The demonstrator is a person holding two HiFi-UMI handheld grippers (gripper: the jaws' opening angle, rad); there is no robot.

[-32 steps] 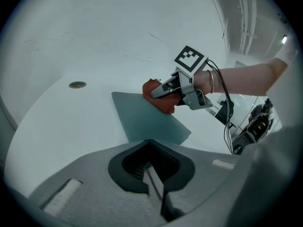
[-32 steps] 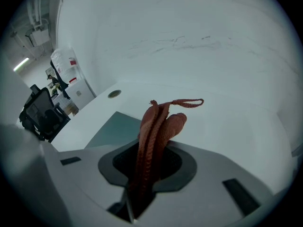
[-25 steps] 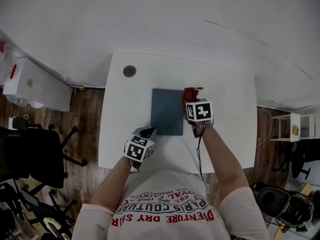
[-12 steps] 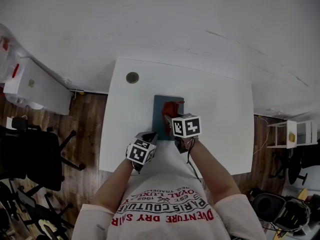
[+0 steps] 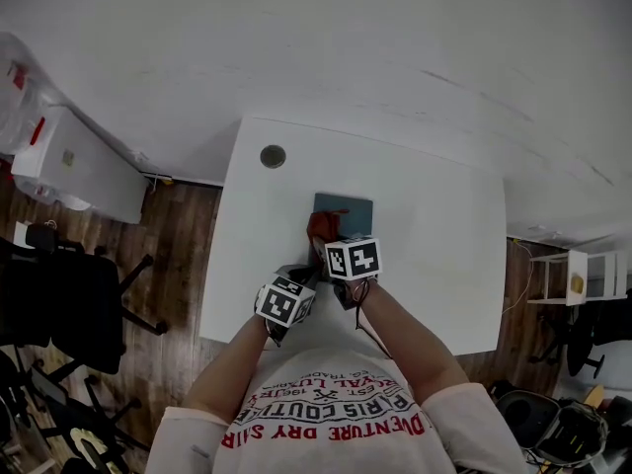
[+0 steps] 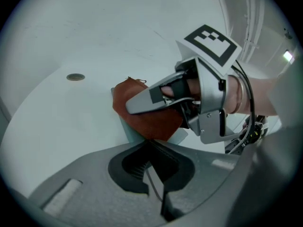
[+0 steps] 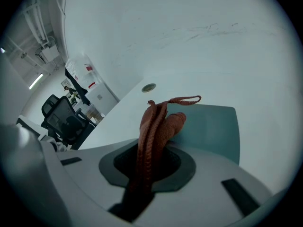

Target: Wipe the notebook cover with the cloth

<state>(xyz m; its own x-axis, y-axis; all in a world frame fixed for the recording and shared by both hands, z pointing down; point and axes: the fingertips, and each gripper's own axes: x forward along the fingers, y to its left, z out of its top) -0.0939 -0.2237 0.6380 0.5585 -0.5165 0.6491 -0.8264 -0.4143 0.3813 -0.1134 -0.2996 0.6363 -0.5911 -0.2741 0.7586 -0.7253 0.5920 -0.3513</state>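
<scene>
Only gripper views show right gripper (image 7: 152,150) pinching cloth (image 7: 161,122) on notebook (image 7: 210,126), left gripper (image 6: 150,148) fingers (image 6: 135,164) closed.

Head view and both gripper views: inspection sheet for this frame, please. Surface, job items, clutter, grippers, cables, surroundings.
Surface: white table, flat.
Job's things: teal notebook lying flat; red-brown cloth resting on its cover.
Clutter: one round grommet in the tabletop; nothing else seen.
Grippers: right gripper shut on the cloth; left gripper has its jaws together with the tip at the notebook's near edge, contact unclear.
Cables: wires at the right gripper's wrist end.
Surroundings: wood floor, black office chair, white cabinet.
</scene>
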